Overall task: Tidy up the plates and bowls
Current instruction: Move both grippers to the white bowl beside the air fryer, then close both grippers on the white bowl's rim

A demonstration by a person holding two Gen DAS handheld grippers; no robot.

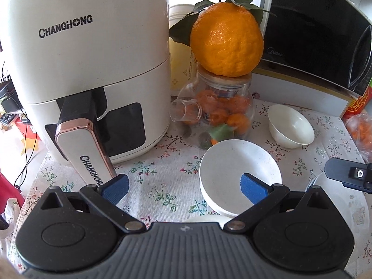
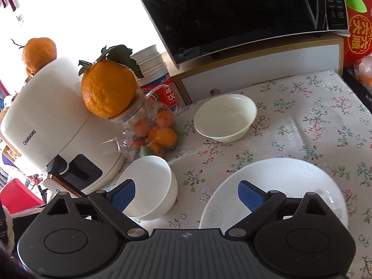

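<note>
On the far left stands a big white air fryer with a black window and a shiny handle that says CHANGHONG. It sits on a white tablecloth with little flowers and leaves printed on it.

Just to the right of the air fryer is a clear glass jar full of small oranges. One big bumpy orange with green leaves sits on top of the jar's lid.

In front of the jar is a plain white bowl with straight sides. The left gripper is wide open and holds nothing. Its right blue fingertip shows in front of this bowl; I cannot tell if it touches.

Farther back and to the right is a small round cream bowl, sitting alone on the cloth, apart from the first bowl. Behind it a black microwave rests on a white box.

On the right, near the front, lies a wide white plate. The right gripper is wide open too and holds nothing. Its left fingertip shows in front of the straight-sided bowl, and its right fingertip shows in front of the plate.

A red box with gold writing stands at the far right.
</note>
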